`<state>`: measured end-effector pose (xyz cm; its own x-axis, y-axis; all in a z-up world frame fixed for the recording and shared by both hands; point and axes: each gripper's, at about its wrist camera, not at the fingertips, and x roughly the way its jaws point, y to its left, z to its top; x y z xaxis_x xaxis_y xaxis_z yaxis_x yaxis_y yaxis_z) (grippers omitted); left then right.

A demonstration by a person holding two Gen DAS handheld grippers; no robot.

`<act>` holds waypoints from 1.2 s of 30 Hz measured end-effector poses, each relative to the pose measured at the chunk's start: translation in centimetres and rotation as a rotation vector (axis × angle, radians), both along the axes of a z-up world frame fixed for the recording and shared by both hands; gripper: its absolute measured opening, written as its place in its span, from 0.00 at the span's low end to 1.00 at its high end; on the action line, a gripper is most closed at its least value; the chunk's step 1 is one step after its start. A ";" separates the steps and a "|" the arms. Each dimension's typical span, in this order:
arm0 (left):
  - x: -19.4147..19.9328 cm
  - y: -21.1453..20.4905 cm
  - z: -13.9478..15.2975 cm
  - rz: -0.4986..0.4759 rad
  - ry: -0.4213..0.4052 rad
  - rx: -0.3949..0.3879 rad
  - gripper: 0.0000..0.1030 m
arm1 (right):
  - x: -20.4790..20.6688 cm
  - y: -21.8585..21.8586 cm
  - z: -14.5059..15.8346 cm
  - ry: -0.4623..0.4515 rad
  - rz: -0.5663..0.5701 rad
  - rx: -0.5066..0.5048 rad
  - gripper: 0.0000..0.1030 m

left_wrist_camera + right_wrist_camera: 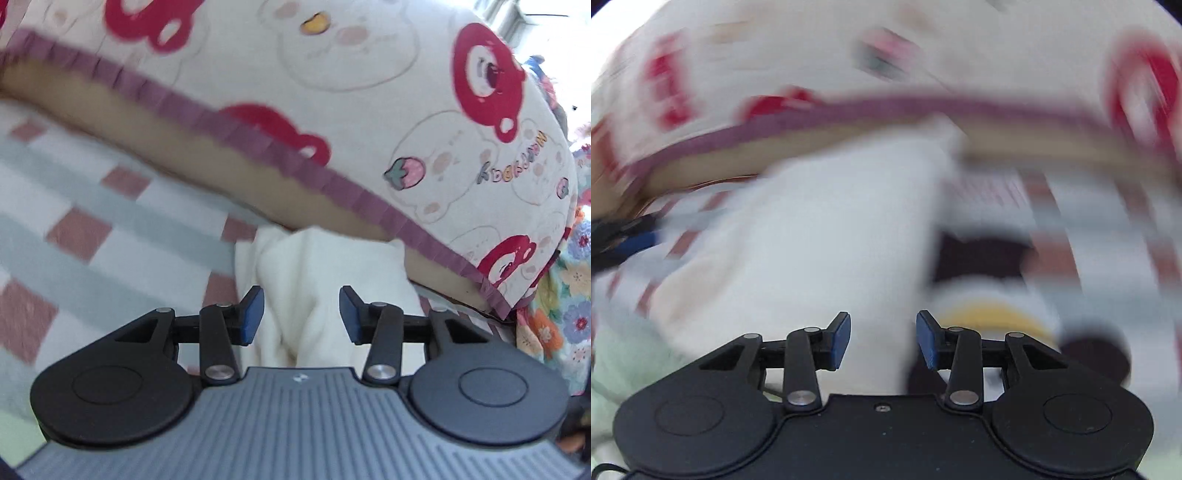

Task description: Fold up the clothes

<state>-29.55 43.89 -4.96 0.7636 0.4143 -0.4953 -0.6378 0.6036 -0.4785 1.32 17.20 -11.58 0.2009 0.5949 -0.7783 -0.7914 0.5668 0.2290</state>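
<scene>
A white garment [314, 295] is lying bunched on the checked cloth [74, 206], running lengthwise toward the bear-print cushion [332, 74]. Left gripper [301, 314] and right gripper [882, 341] are standing open above it.

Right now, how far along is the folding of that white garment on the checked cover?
Done: the white garment lies bunched on the checked cover beside the bear-print cushion; whether any fold is finished, I cannot tell. In hand: nothing. The left gripper and right gripper both stand open over the cloth, pads apart. Left: probably regrasping and smoothing; the right view is too blurred to judge more.
</scene>
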 end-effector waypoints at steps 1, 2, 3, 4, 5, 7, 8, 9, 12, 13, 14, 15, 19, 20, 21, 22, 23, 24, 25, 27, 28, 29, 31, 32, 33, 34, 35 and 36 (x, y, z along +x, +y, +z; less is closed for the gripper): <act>0.7 -0.3 0.3 -0.031 0.026 0.013 0.43 | 0.6 -0.5 -0.3 0.018 -0.025 -0.005 0.44; 1.4 -0.7 0.5 -0.057 0.061 0.031 0.43 | 1.0 -0.9 -0.5 0.046 -0.041 0.002 0.45; 2.1 -1.2 0.4 -0.087 0.095 0.043 0.42 | 1.5 -1.3 -0.8 0.074 -0.057 0.010 0.45; 2.8 -1.6 0.1 -0.110 0.122 0.052 0.42 | 1.8 -1.5 -1.0 0.126 -0.064 0.037 0.45; 3.2 -2.0 -0.2 -0.114 0.146 0.068 0.41 | 2.1 -1.5 -1.2 0.191 -0.065 0.074 0.45; 3.6 -2.4 -0.8 -0.101 0.166 0.072 0.40 | 2.2 -1.6 -1.6 0.275 -0.067 0.130 0.45; 3.6 -2.2 -1.1 -0.101 0.165 0.053 0.40 | 2.1 -1.6 -1.8 0.299 -0.067 0.150 0.46; 3.6 -2.1 -1.4 -0.101 0.164 0.034 0.39 | 1.9 -1.5 -2.0 0.302 -0.062 0.159 0.47; 4.2 -2.2 -1.5 -0.118 0.229 0.074 0.38 | 0.9 -0.6 -1.5 0.225 -0.046 0.178 0.47; 4.5 -2.5 -1.5 -0.123 0.278 0.114 0.37 | 0.2 -0.1 -1.0 0.153 -0.023 0.190 0.47; 4.6 -2.8 -1.9 -0.123 0.320 0.152 0.37 | -0.8 0.5 -0.3 0.066 0.011 0.206 0.49; 4.7 -3.1 -2.3 -0.123 0.359 0.191 0.37 | -1.8 1.1 0.4 -0.023 0.044 0.221 0.49; 3.5 -2.2 -4.3 -0.086 0.343 0.087 0.37 | -4.4 4.2 0.9 -0.222 0.160 0.197 0.49; 3.4 -2.0 -4.4 -0.081 0.343 0.073 0.38 | -4.6 5.1 0.2 -0.217 0.183 0.162 0.49; 3.4 -1.9 -4.6 -0.079 0.347 0.064 0.38 | -4.9 5.9 -0.7 -0.227 0.203 0.104 0.50; 3.4 -1.7 -4.7 -0.077 0.351 0.056 0.39 | -5.2 6.5 -1.6 -0.258 0.227 0.035 0.51; 3.3 -1.6 -4.9 -0.075 0.355 0.048 0.40 | -5.9 6.5 -2.1 -0.295 0.253 -0.018 0.53; 3.5 -1.7 -5.1 -0.083 0.373 0.057 0.40 | -6.6 6.3 -2.3 -0.330 0.280 -0.064 0.53; 3.6 -2.0 -5.3 -0.087 0.392 0.068 0.41 | -7.2 6.1 -2.5 -0.365 0.307 -0.110 0.53; 3.8 -2.3 -5.6 -0.089 0.408 0.076 0.41 | -8.2 5.6 -3.1 -0.403 0.346 -0.189 0.54; 3.7 -2.3 -5.8 -0.088 0.408 0.069 0.42 | -8.2 5.2 -3.4 -0.390 0.350 -0.216 0.55; 3.7 -2.3 -5.9 -0.086 0.406 0.061 0.42 | -8.0 5.0 -3.6 -0.371 0.353 -0.228 0.56; 3.5 -1.7 -6.1 -0.075 0.394 0.019 0.44 | -6.8 4.7 -3.3 -0.276 0.337 -0.223 0.56; 3.3 -1.4 -6.2 -0.068 0.386 -0.005 0.45 | -6.0 4.5 -3.2 -0.212 0.323 -0.217 0.56; 3.1 -1.1 -6.3 -0.061 0.378 -0.029 0.46 | -5.2 4.3 -3.1 -0.150 0.311 -0.211 0.56; 3.0 -0.8 -6.4 -0.054 0.370 -0.053 0.48 | -4.4 4.1 -3.1 -0.104 0.305 -0.206 0.56; 2.9 -0.6 -6.4 -0.050 0.368 -0.065 0.50 | -3.8 3.9 -3.0 -0.067 0.301 -0.203 0.56; 2.8 -0.4 -6.5 -0.048 0.367 -0.074 0.51 | -3.0 3.6 -2.6 -0.041 0.297 -0.191 0.56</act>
